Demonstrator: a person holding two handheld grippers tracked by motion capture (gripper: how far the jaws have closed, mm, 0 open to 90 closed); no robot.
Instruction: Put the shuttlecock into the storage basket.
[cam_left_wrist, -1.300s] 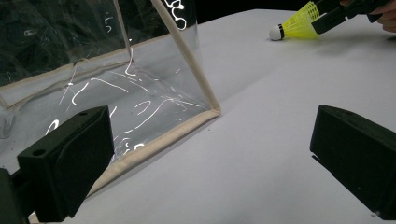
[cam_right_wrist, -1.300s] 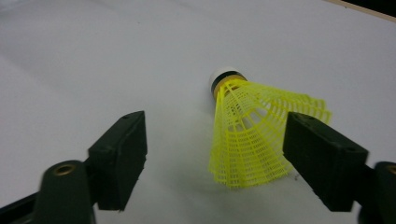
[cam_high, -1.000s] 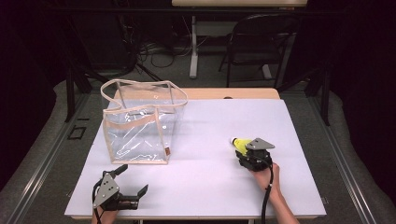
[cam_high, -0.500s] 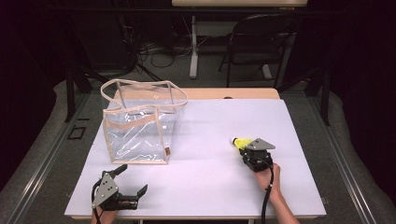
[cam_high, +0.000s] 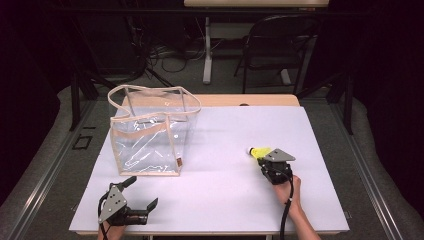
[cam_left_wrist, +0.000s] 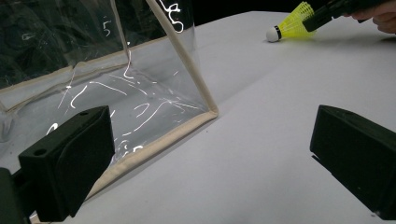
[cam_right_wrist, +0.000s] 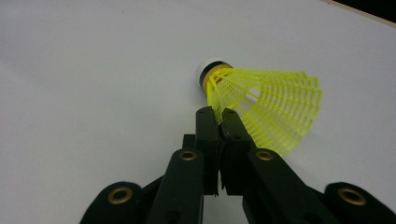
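A yellow shuttlecock (cam_high: 257, 151) (cam_right_wrist: 261, 102) with a white cork tip lies on the white table (cam_high: 225, 130) at the right. My right gripper (cam_high: 261, 158) (cam_right_wrist: 218, 114) has just been closing, and its jaws now pinch the edge of the mesh skirt near the cork. The shuttlecock (cam_left_wrist: 290, 23) and that gripper (cam_left_wrist: 322, 17) also appear far off in the left gripper view. My left gripper (cam_high: 141, 193) (cam_left_wrist: 212, 156) rests open at the front left with nothing between its jaws. It sits just in front of a clear bag (cam_high: 150, 135) (cam_left_wrist: 93, 70).
The clear bag with beige trim stands upright and open-topped on the table's left half. A wooden strip (cam_high: 250, 100) runs along the table's far edge. Beyond it are a dark chair (cam_high: 280, 45), cables and table legs on the floor.
The right gripper's jaws have drawn together on the shuttlecock's skirt. Both hands, the bag and the shuttlecock stay where they were.
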